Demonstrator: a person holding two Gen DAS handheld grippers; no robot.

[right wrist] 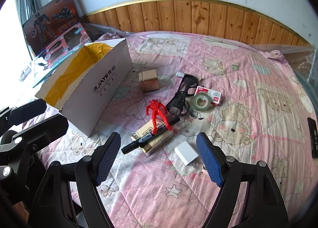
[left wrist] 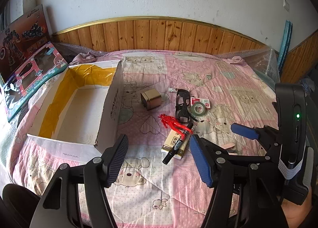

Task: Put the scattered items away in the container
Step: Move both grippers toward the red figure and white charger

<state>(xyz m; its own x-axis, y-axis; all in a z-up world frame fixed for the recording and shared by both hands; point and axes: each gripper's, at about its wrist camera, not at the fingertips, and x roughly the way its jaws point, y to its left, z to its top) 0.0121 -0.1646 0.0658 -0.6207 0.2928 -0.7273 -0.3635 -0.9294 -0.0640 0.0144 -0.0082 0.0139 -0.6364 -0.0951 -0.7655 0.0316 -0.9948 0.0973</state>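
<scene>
Both grippers, left (left wrist: 158, 159) and right (right wrist: 158, 158), hover wide and empty. The marker (right wrist: 150, 135) lies just ahead of both on the bed, beside the box (right wrist: 83, 96), axis diagonal. The right looks marginally nearer, though fisheye distortion blurs this.

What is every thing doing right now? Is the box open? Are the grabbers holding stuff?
Cardboard box: open, empty as far as visible.
Red figure: lying across the marker.
Marker: capped, on the flat pack.
Glasses: folded, on the quilt.
Tape roll: lying flat.
Gold tin: closed.
Left gripper: jaws open, empty.
Right gripper: jaws open, empty.
</scene>
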